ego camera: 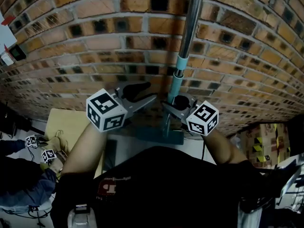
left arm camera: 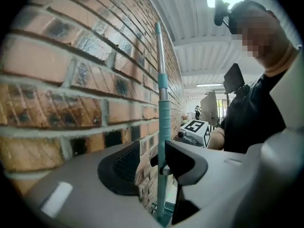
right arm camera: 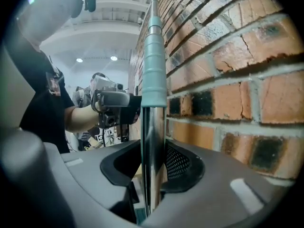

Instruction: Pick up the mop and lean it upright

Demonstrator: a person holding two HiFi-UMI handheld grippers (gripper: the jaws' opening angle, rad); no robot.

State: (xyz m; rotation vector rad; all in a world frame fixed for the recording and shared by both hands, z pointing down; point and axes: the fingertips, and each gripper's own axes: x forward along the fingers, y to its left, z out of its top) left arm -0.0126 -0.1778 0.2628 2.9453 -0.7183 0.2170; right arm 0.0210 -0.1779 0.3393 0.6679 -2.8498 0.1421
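Mop (ego camera: 184, 56) is standing upright, leaning on the brick wall (ego camera: 95, 42) with its head down on the floor, right gripper (ego camera: 173, 101) clamped on the pole low down, left gripper (ego camera: 148, 92) just beside it, jaws apart, pinching nothing.

The brick wall (ego camera: 95, 42) stands close behind the mop pole (ego camera: 187, 37) — room remains only in front.

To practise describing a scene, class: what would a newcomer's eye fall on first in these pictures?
The mop pole stands upright against the brick wall, up the middle of the head view. The right gripper is clamped on its lower part, and the left gripper, just to its left, has its jaws apart, pressing on nothing.
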